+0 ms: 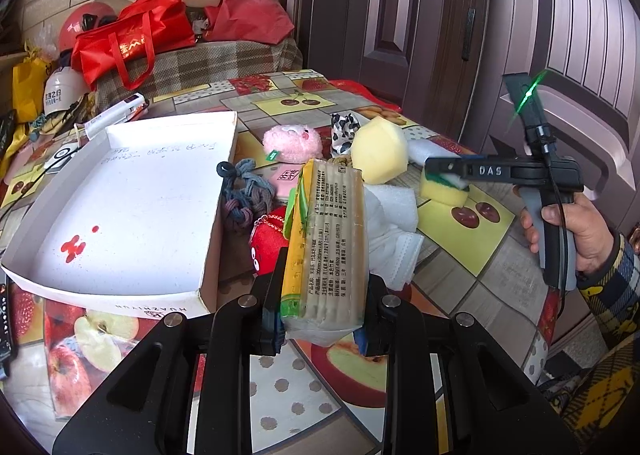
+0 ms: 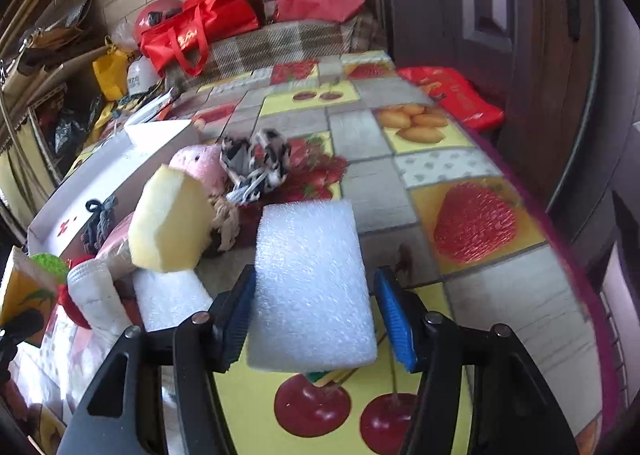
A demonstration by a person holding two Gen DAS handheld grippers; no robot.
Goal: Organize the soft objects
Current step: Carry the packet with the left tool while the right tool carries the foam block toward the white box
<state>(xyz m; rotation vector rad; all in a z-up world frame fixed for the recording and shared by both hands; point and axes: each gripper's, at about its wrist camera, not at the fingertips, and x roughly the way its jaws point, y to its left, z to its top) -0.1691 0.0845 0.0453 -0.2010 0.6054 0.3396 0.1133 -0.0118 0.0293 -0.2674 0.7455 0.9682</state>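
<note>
**Both tongs among the soft things**

The left gripper (image 1: 324,315) is clenched on a tissue pack (image 1: 326,247) that stands up between its jaws. Left of it lies the white box lid (image 1: 132,207).

The right gripper (image 2: 316,315) straddles a white foam block (image 2: 312,287); whether its pads press the foam I cannot tell. Beyond its left jaw sits a yellow sponge chunk (image 2: 170,223).
</note>
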